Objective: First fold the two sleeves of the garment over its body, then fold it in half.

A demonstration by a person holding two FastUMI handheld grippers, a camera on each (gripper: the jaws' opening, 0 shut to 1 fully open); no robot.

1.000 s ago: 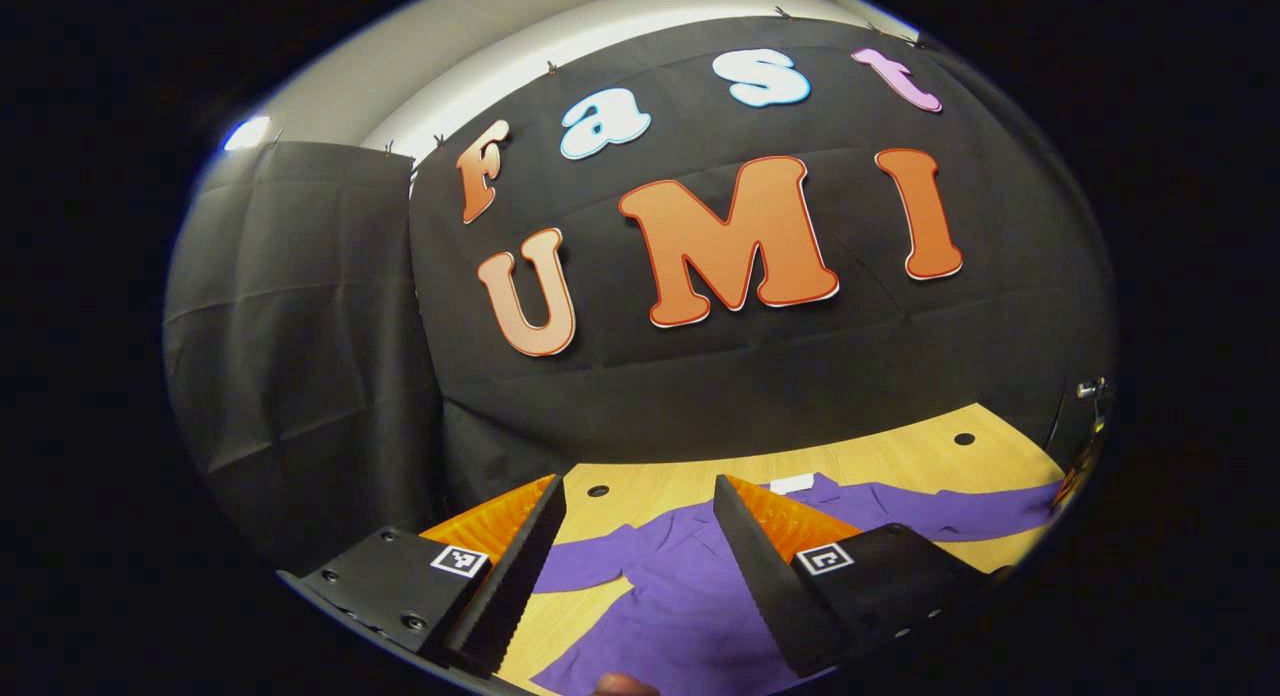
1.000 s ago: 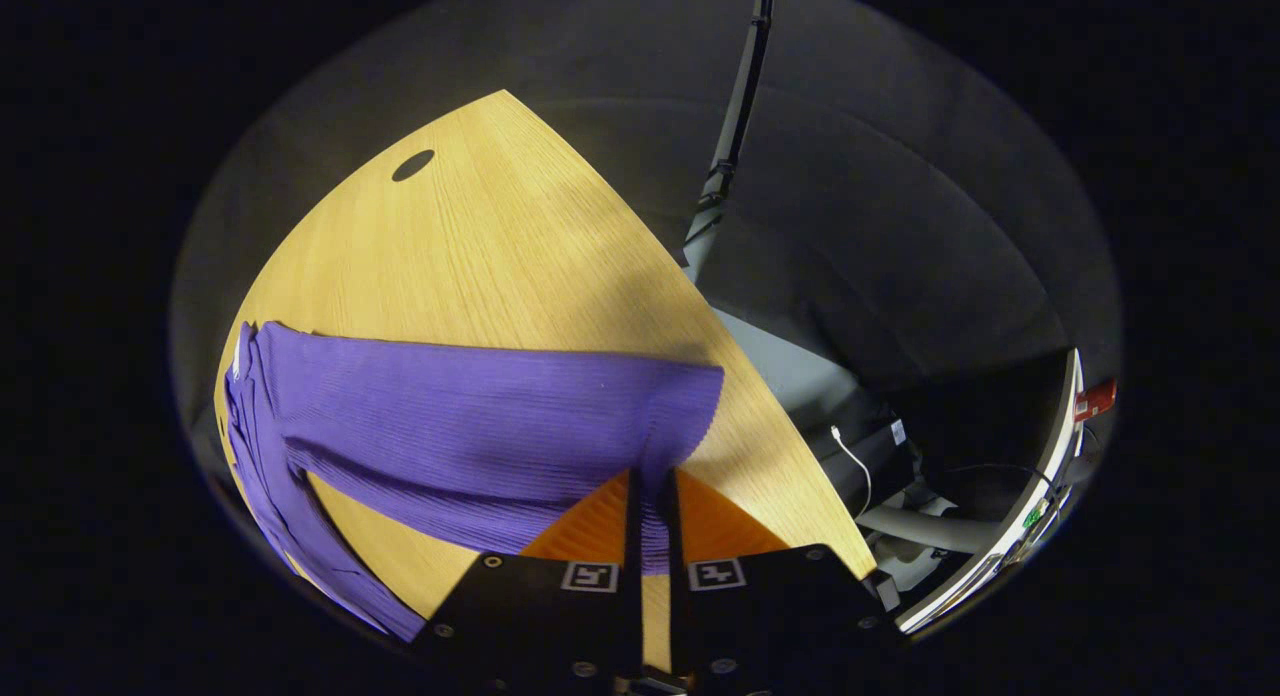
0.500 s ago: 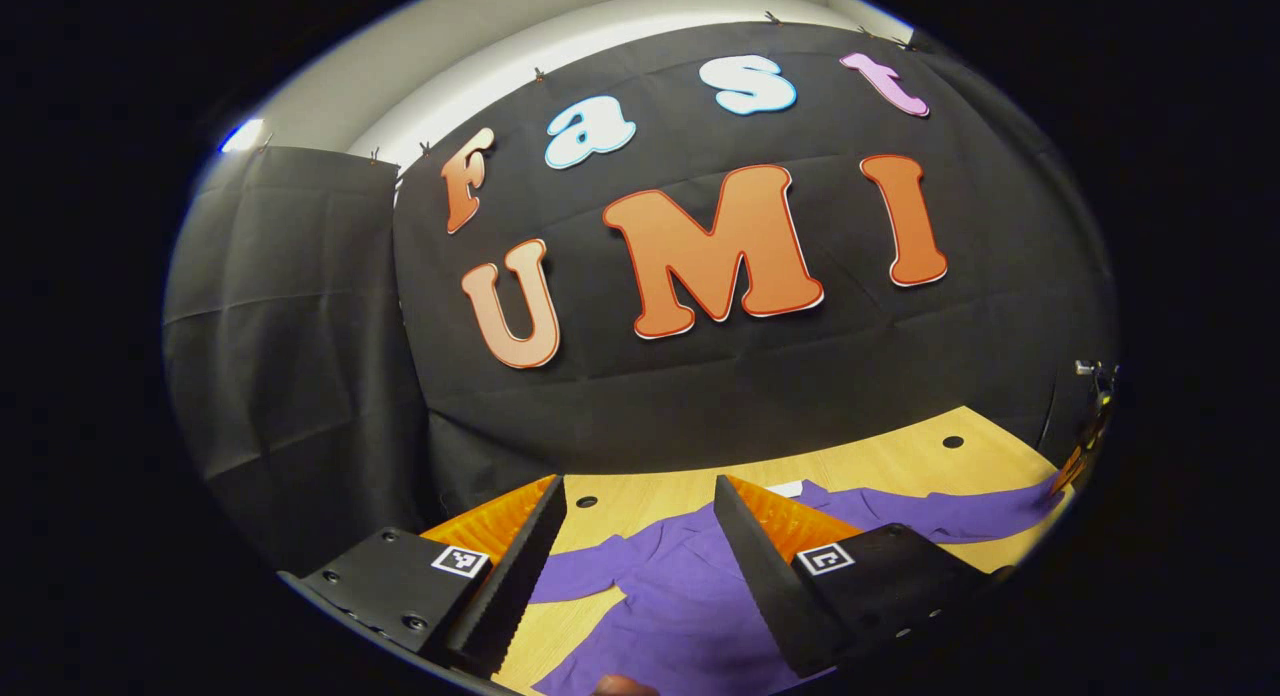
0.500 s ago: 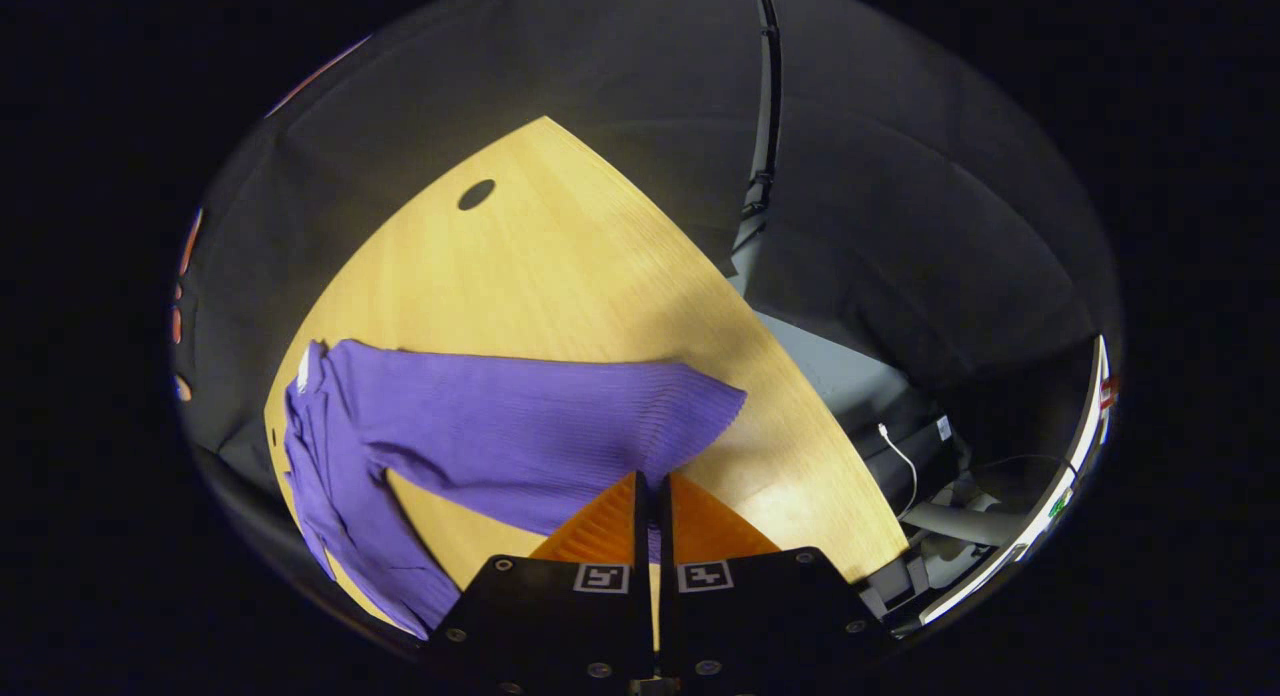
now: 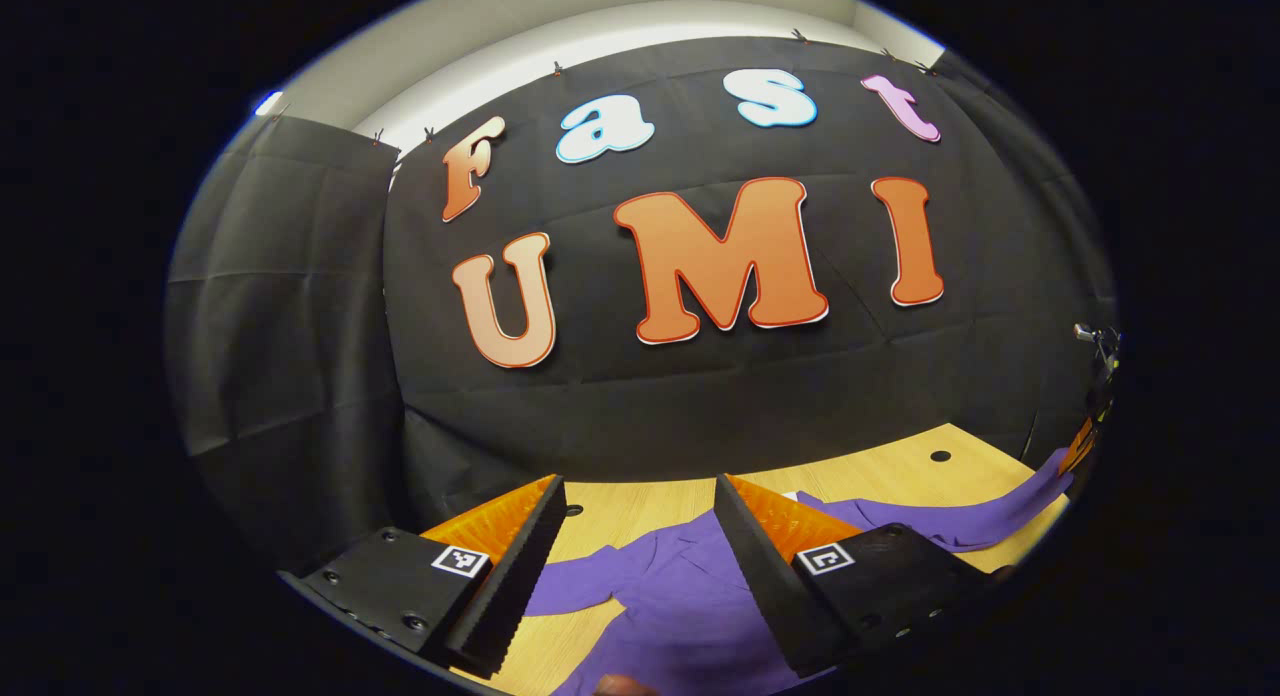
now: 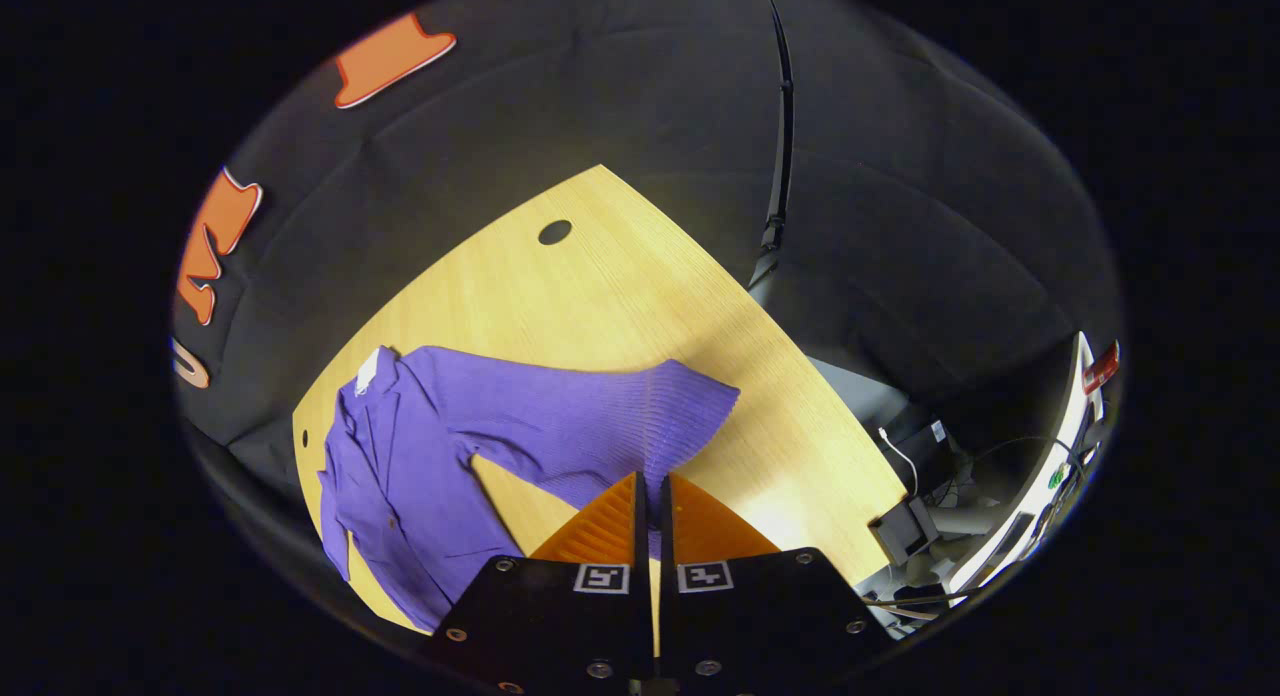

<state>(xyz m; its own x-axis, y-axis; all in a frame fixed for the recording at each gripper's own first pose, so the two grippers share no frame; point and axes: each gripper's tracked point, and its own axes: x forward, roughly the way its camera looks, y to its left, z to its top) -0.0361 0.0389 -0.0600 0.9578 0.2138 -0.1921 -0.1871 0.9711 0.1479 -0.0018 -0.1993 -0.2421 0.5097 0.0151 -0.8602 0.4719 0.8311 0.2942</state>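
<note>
A purple long-sleeved garment (image 6: pixel 410 476) lies on the wooden table (image 6: pixel 600 296). My right gripper (image 6: pixel 650 491) is shut on the cuff end of one sleeve (image 6: pixel 600 426), which is lifted off the table and stretches away from the garment's body. In the left gripper view my left gripper (image 5: pixel 640 496) hangs open above the garment (image 5: pixel 680 596), nothing between its fingers. The lifted sleeve (image 5: pixel 960 521) runs to the right edge there, and the other sleeve (image 5: pixel 570 581) lies flat to the left.
The table has small round cable holes (image 6: pixel 555 232) (image 5: pixel 940 456). Its right edge (image 6: pixel 800 376) drops off to cables and equipment (image 6: pixel 920 496) on the floor. A white tag (image 6: pixel 368 371) marks the collar. Black cloth walls surround the table.
The right gripper has risen and drawn the sleeve with it toward the garment's body, so more of the body shows. The left gripper stayed open, drifting slightly.
</note>
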